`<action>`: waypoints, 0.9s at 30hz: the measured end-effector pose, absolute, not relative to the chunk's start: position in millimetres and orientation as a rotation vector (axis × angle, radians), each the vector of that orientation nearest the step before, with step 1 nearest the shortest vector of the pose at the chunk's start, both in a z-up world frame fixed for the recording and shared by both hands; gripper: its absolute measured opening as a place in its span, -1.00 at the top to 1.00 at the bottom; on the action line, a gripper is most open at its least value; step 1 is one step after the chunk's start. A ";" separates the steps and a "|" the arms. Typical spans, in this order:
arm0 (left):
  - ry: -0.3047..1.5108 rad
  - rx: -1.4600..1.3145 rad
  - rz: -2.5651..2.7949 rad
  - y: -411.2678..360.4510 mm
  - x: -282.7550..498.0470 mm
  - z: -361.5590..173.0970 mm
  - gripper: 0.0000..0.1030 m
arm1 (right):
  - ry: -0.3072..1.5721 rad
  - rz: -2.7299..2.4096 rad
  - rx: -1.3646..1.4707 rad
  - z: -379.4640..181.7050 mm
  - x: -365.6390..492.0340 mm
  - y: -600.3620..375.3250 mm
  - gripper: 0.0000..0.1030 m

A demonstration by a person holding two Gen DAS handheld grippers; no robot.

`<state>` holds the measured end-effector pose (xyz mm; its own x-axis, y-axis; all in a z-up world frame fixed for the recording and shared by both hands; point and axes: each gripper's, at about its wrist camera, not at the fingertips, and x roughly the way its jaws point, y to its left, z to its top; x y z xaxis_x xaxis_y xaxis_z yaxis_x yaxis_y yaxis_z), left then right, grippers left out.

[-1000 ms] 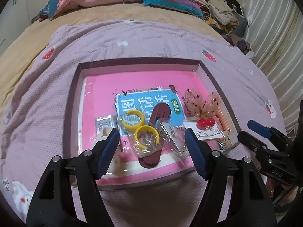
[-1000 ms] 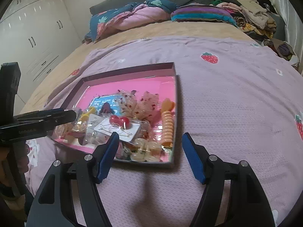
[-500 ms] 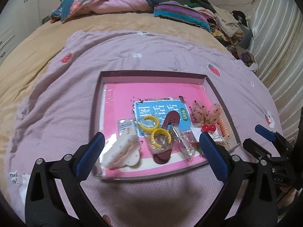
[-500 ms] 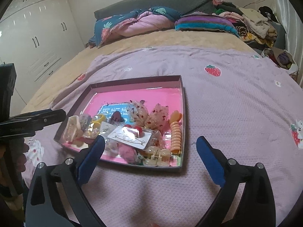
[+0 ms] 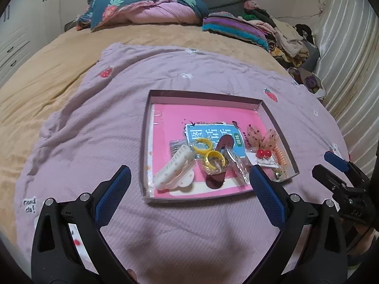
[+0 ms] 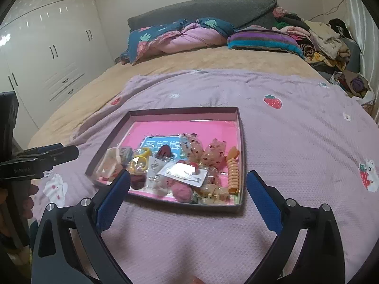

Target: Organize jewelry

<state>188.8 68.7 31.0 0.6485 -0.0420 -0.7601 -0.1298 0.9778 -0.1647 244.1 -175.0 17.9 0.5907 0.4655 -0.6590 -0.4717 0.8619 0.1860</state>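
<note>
Pink-lined tray (image 5: 151,142) of jewelry between both grippers' spread fingers (image 5: 113,196).

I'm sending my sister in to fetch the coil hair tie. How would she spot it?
On the lilac blanket lies a shallow pink-floored tray. Along its right wall lies the coil hair tie: an orange spiral cord, the only ridged, spring-like piece there.

- Tray (image 5: 146,142): shallow, pink-floored, flat on the bed.
- White clip (image 5: 174,169): near-left corner, tilted.
- Yellow rings (image 5: 208,152): two, bagged, centre.
- Cherry card (image 5: 263,156): right side.
- Orange coil (image 6: 233,171): along right wall.
</note>
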 end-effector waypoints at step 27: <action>0.800 -0.178 0.036 51.2 126.3 37.7 -0.82 | 0.700 0.566 -0.011 38.1 193.1 -182.8 -0.92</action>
<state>126.3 51.2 37.7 0.6967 -0.0352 -0.7165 -0.0994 0.9844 -0.1450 193.1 -182.8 38.1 0.6212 0.4893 -0.6121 -0.4963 0.8501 0.1759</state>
